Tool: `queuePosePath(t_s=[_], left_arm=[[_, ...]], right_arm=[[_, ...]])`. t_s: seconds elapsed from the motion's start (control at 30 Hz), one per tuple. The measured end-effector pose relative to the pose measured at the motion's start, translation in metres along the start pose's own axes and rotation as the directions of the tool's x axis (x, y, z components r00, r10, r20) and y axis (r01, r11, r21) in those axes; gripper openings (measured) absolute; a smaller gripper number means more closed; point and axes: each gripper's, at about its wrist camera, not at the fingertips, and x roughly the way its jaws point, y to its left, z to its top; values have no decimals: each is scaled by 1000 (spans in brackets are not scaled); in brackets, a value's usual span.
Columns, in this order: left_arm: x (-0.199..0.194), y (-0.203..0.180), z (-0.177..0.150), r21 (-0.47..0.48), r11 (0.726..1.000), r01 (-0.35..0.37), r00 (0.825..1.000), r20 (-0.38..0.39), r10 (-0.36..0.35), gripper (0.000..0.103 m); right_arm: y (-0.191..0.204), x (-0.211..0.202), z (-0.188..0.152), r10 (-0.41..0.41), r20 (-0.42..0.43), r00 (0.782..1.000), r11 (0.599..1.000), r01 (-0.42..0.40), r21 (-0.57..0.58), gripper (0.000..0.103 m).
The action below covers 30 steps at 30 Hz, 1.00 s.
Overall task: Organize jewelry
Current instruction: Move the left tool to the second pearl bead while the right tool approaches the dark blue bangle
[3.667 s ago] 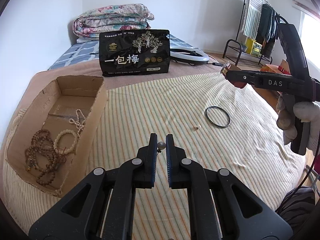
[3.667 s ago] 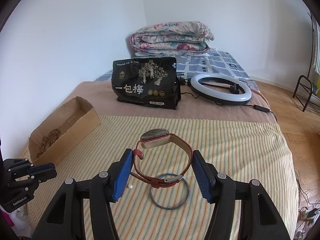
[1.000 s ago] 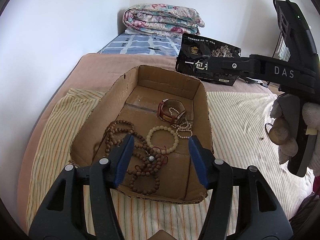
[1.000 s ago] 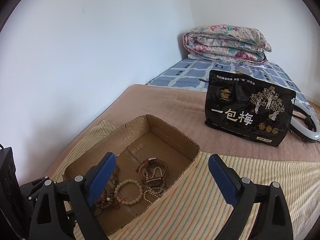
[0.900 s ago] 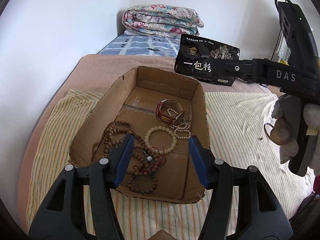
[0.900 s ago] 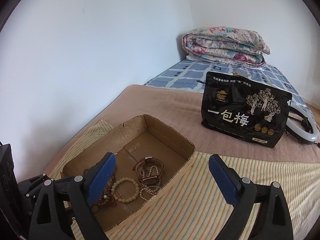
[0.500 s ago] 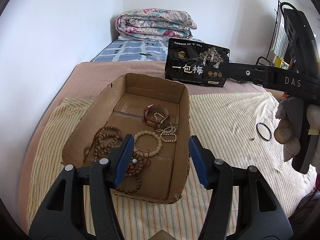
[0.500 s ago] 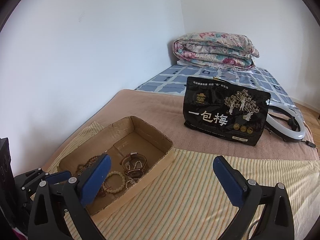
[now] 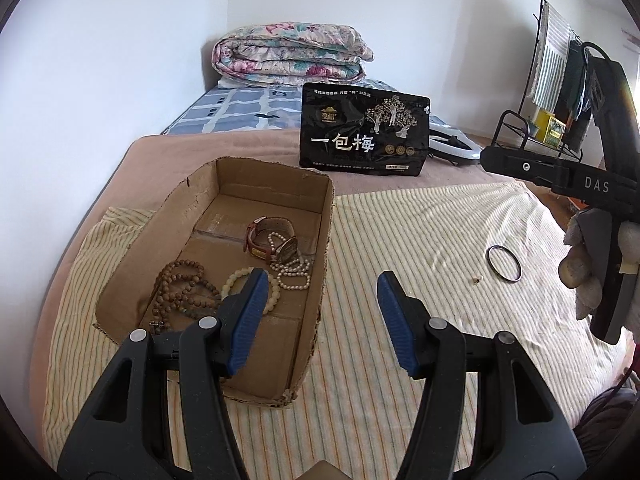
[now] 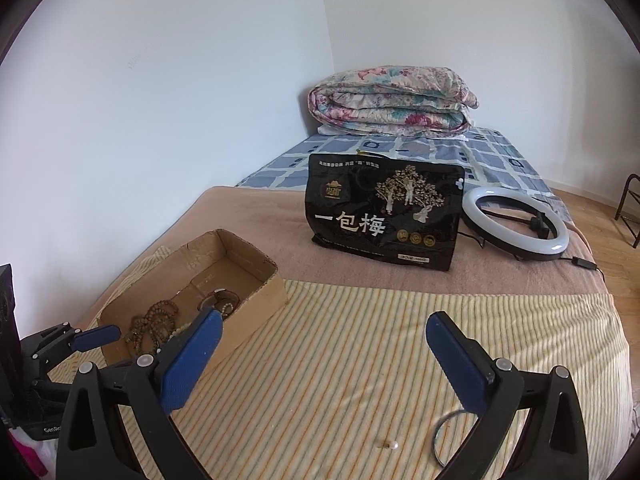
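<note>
Left gripper (image 9: 320, 320): fingers spread wide, empty, poised over the near right edge of the box (image 9: 328, 216). Right gripper (image 10: 320, 354): fingers likewise wide, empty, above the striped cloth (image 10: 360, 340).

Box contents (seen best from the left wrist): watch (image 9: 266, 240) with red strap near the far end; pearl strand (image 9: 292, 272) just beside it, touching; pale bracelet (image 9: 236, 282) partly behind the left finger; brown beads (image 9: 182, 292) at the left.

On the cloth, well apart from the box: dark ring (image 9: 503, 263) and a small earring (image 10: 390, 445) close to it. A black bag (image 9: 364, 136) stands beyond the box.
</note>
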Motion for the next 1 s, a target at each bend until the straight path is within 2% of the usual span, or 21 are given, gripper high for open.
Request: queuePosePath(t_s=[0.3,0.57,0.8,1.0], left_arm=[[13,-39,-5,46,998,48,999,-25,-47,58],[28,-72,-10,72,994,82,995,-55,-78,58],[48,-100,-14,106,988,112,991,-88,-103,58],[66,-119,-17,114,985,129,987,-111,-116,58]], right_arm=[[-51,-26,-29,-85,-19,996,996,85,3,103],[-88,-33,-62,-141,-73,987,990,141,-16,103],[-111,-26,-95,-147,-129,981,989,147,-10,103],[-120,-9,-111,-121,-176,977,992,123,3,103]])
